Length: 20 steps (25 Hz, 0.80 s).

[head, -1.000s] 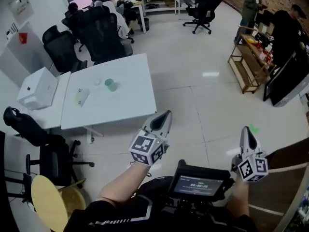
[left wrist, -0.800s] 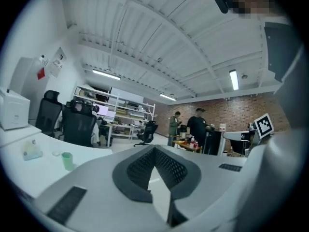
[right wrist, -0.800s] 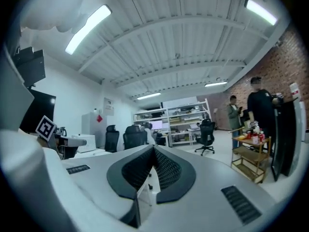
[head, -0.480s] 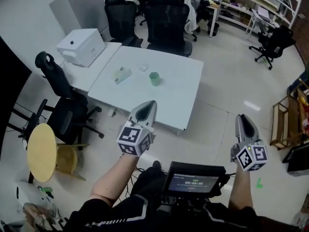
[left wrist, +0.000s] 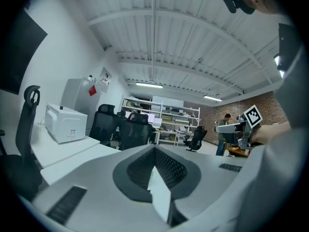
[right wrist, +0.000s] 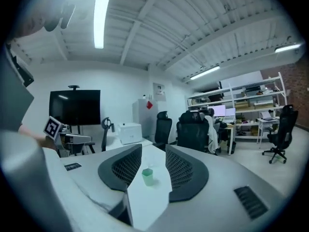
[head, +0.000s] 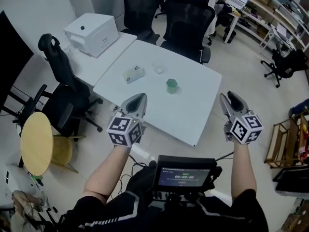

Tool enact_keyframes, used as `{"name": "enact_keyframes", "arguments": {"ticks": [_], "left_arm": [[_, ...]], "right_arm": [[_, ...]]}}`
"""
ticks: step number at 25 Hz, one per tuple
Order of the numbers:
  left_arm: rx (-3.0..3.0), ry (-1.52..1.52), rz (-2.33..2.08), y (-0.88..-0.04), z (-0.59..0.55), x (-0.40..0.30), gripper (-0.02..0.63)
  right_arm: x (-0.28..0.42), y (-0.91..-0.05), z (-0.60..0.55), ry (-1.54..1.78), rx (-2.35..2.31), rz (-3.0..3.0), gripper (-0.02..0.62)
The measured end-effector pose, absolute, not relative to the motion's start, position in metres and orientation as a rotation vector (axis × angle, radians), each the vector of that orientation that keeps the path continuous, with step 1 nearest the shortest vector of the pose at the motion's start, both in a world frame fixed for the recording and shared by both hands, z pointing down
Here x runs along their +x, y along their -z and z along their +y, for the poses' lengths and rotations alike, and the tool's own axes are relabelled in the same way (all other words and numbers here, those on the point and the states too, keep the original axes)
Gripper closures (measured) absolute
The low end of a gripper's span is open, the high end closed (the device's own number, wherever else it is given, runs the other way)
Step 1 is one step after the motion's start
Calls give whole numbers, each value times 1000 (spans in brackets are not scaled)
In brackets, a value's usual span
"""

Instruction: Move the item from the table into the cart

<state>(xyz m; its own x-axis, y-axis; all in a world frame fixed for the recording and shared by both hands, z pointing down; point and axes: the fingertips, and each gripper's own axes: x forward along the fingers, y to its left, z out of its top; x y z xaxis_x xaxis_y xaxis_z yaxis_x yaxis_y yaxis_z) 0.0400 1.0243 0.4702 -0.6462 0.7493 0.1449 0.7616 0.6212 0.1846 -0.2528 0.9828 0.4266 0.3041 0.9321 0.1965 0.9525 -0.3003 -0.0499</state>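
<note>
A small green cup (head: 171,85) stands on the white table (head: 193,115), with a clear cup (head: 158,67) and a flat pale box (head: 133,74) beyond it to the left. Both grippers hang in the air short of the table's near edge. My left gripper (head: 137,97) (left wrist: 155,148) is shut with nothing in it. My right gripper (head: 230,97) (right wrist: 153,147) has its jaws opening and holds nothing. Through their gap in the right gripper view I see the green cup (right wrist: 147,176) far ahead on the table.
A white printer (head: 91,28) sits on the adjoining table at the left. Black office chairs (head: 188,21) stand behind the table and one (head: 60,88) at its left. A round wooden stool (head: 36,143) is at lower left, a wooden rack (head: 285,141) at the right edge.
The head view has swung round, so the table now lies close ahead. Both grippers have risen toward its near edge. The right gripper's jaws have parted.
</note>
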Motion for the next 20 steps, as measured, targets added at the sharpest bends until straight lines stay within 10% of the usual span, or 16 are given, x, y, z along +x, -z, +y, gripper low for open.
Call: {"name": "enact_keyframes", "arguments": {"ticks": [20], "left_arm": [[-1411, 675, -2386, -617, 1216, 70, 574]], "right_arm": [[-118, -601, 1239, 1258, -2573, -873, 390]]}}
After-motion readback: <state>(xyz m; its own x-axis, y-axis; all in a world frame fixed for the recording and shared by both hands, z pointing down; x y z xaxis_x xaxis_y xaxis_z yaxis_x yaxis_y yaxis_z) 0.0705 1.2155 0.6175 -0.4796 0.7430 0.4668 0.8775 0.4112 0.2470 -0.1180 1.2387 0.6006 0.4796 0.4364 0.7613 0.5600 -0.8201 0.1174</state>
